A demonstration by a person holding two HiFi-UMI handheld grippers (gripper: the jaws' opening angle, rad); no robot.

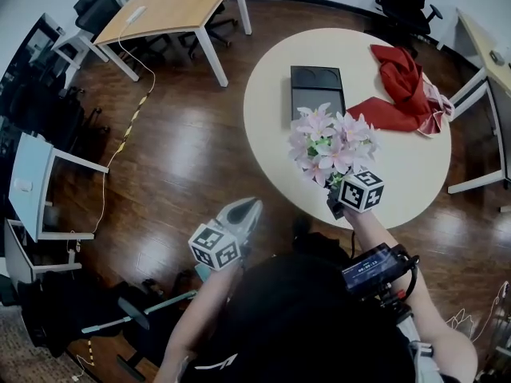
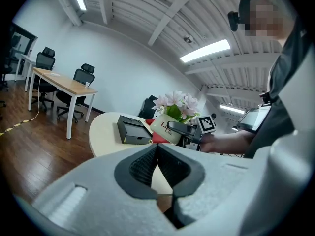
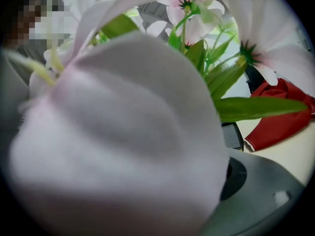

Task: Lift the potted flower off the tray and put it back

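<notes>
Potted flower [image 3: 123, 132]: clamped in right gripper [image 1: 338, 203], tilted, raised clear of counter [image 1: 271, 94] | tray [image 1: 317, 90]: empty, beyond that gripper | left gripper [image 2: 157, 149]: closed, empty, aside | lift looks done, putting back remains

**Potted flower held off the tray**

My right gripper [image 1: 338, 200] clamps the potted flower [image 1: 331, 144]: pale pink lilies and green leaves in a cream pot with red lettering. From my left gripper's view the pot looks tilted, just beside the tray [image 1: 317, 91] and clear of it. The tray is black and rectangular with two round recesses, and lies flat on the round cream table [image 1: 271, 130].
</notes>
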